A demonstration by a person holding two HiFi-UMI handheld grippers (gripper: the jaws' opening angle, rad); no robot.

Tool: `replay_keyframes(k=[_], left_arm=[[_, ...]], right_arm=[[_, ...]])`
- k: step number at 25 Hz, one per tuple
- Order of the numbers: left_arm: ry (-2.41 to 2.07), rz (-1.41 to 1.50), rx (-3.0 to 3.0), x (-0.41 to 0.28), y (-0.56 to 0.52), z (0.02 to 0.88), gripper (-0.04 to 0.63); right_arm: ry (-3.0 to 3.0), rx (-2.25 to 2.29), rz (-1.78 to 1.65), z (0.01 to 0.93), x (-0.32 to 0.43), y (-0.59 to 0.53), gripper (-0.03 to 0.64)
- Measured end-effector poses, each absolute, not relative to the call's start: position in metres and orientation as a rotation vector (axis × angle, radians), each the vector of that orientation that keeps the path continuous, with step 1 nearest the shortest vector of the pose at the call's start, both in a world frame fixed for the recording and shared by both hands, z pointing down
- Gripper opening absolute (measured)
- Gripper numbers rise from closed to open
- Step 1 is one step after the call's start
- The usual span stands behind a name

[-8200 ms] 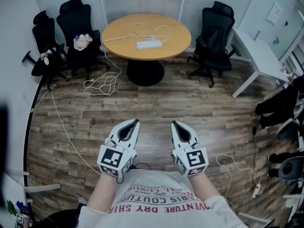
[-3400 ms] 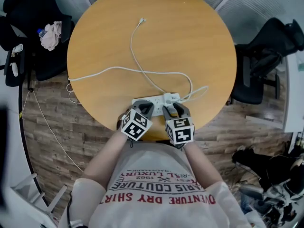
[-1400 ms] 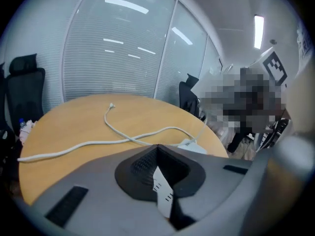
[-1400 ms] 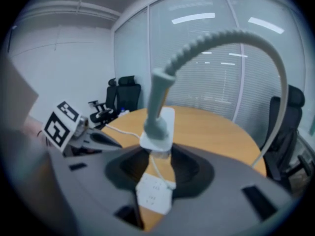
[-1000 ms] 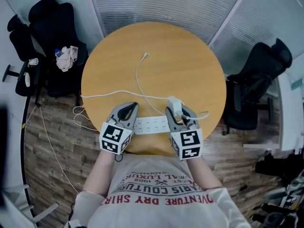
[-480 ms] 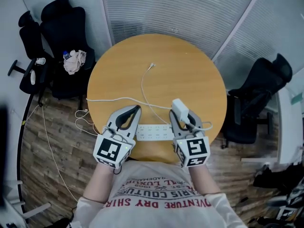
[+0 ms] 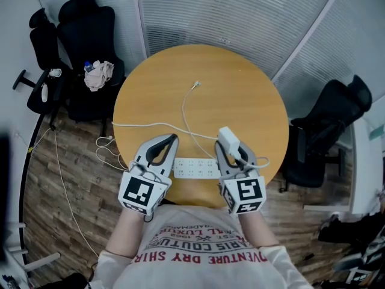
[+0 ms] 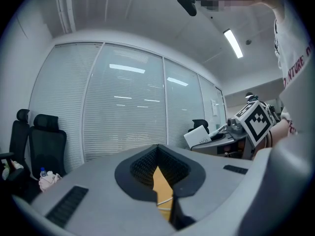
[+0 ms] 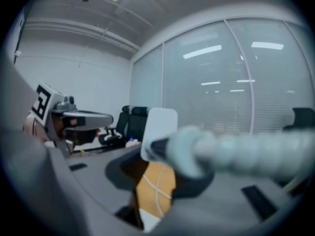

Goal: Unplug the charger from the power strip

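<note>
The white power strip [image 7: 195, 168] lies flat near the front edge of the round wooden table [image 7: 240, 95]. My right gripper [image 7: 228, 150] is shut on the white charger [image 7: 226, 138], holding it in the air above and apart from the strip's right end. In the right gripper view the charger [image 9: 158, 127] stands between the jaws, with its blurred cable stub close to the lens. Its thin white cable [image 7: 187, 110] trails over the table to a loose plug end [image 7: 195, 85]. My left gripper [image 7: 173, 139] hovers over the strip's left end, shut on nothing [image 8: 157, 149].
The strip's own cord [image 7: 144, 124] runs left and drops off the table to the wooden floor. Black office chairs stand at the left [image 7: 90, 35], one with a cloth [image 7: 99, 76] on it, and at the right [image 7: 334, 125]. Blinds cover the glass wall behind.
The person walked to the table, and the right gripper closed on the charger and pulled it out of the strip. Over the last second both grippers rose, the left one more.
</note>
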State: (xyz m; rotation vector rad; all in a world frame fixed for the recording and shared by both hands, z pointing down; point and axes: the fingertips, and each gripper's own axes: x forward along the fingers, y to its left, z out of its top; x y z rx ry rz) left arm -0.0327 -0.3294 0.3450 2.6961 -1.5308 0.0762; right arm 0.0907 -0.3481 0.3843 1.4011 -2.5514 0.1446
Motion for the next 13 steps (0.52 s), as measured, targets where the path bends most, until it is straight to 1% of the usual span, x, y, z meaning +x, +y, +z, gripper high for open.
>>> replay_keyframes(k=[13], left_arm=[[-1.504, 0.122, 2.704, -0.0241, -0.3379, 0.3554, 0.032]], right_arm=[[-2.555, 1.418, 0.191, 0.3912, 0.0969, -0.3554, 0.153]])
